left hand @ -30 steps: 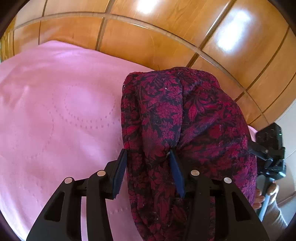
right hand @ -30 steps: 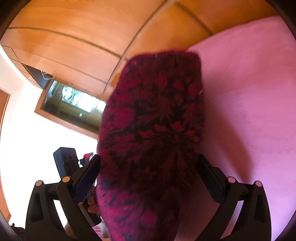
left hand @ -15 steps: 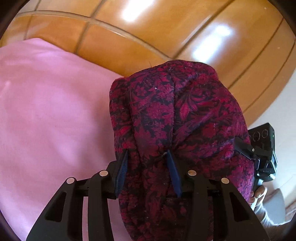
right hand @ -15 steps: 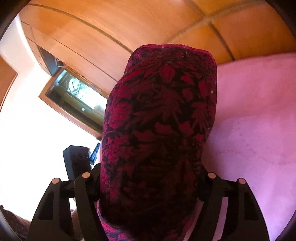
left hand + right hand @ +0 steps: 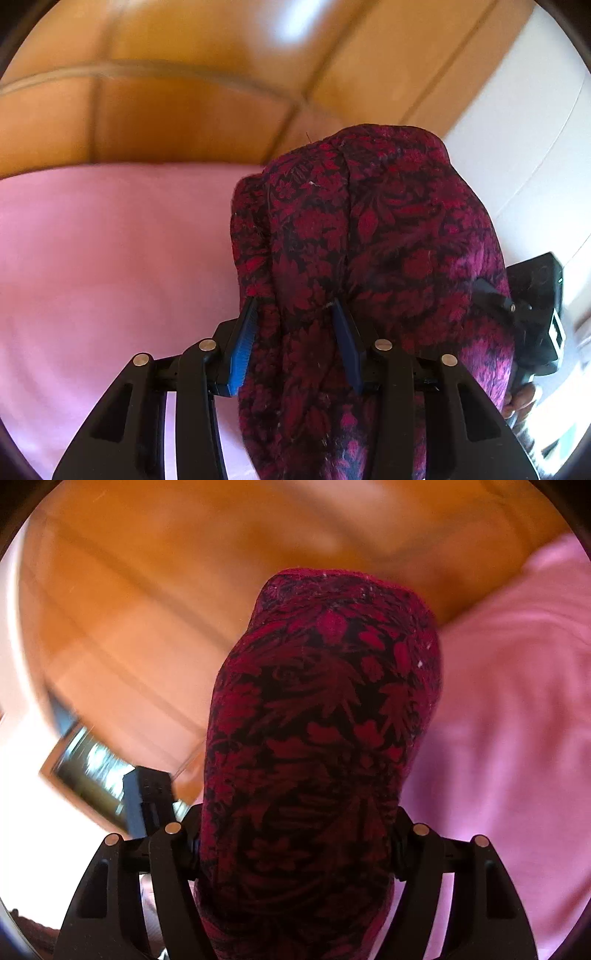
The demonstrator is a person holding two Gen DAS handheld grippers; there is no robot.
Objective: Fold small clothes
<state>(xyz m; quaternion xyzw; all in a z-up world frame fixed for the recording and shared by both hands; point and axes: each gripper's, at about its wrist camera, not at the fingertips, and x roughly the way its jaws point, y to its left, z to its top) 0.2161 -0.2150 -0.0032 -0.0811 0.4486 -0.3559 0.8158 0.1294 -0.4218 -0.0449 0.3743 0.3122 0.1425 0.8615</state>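
A dark red and black floral garment [image 5: 369, 240] hangs folded in the air between both grippers, above a pink bedspread [image 5: 110, 258]. My left gripper [image 5: 294, 302] has a bunch of the cloth between its blue pads, and its jaws are closing on it. The left pad [image 5: 242, 343] shows at the cloth's edge. In the right wrist view the garment [image 5: 325, 709] fills the gap of my right gripper [image 5: 299, 812], which is shut on a wide fold that hides its pads. The right gripper's body [image 5: 532, 295] shows at the left view's right edge.
Orange wooden panels [image 5: 184, 110] rise behind the bed. A white wall [image 5: 517, 129] is at the right. A framed dark pane [image 5: 88, 771] hangs at the left of the right view. A hand [image 5: 521, 400] is on the right gripper's handle. The pink bedspread [image 5: 517, 720] spreads to the right.
Both grippers swung sideways with the garment, and the background is now blurred. The right jaws came in from wide apart onto the cloth. The left pads moved closer together.
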